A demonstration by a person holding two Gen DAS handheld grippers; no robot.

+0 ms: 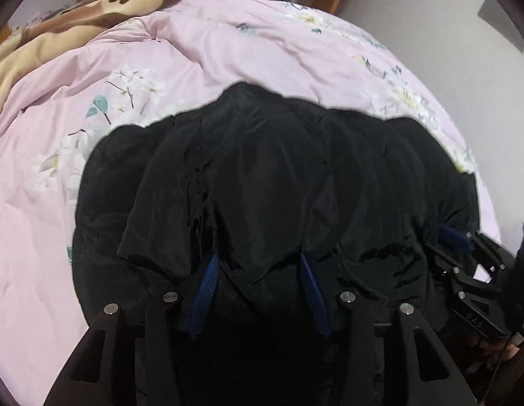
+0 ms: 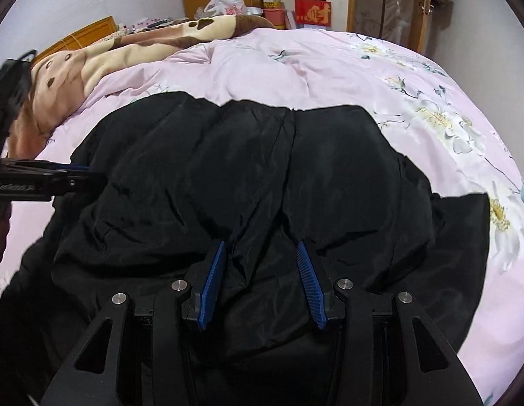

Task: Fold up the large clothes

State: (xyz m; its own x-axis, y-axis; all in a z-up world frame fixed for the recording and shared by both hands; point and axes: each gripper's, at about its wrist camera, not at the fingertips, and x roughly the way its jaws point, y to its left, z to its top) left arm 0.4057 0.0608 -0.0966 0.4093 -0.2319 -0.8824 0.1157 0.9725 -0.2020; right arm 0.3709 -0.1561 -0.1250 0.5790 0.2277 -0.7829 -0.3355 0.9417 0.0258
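The black coat [image 2: 262,176] lies across the pink quilt [image 2: 329,64], filling the lower centre of both views. The left gripper [image 1: 258,260] and right gripper [image 2: 262,247] each stand half open astride a bunched ridge of coat; whether the pads pinch it I cannot tell. Best to grip both edges firmly, then lift evenly.

Both wrist views close above, tilted down — sharing black garment [image 1: 262,176], pink quilt [image 1: 228,40].

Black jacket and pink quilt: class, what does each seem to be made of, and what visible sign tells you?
Black jacket: likely a thin synthetic shell, nylon or polyester, over padding; it shows a faint sheen, fine crinkles and puffy stitched panels.
Pink quilt: probably matte woven cotton or a blend, with printed flowers and soft, dull folds.
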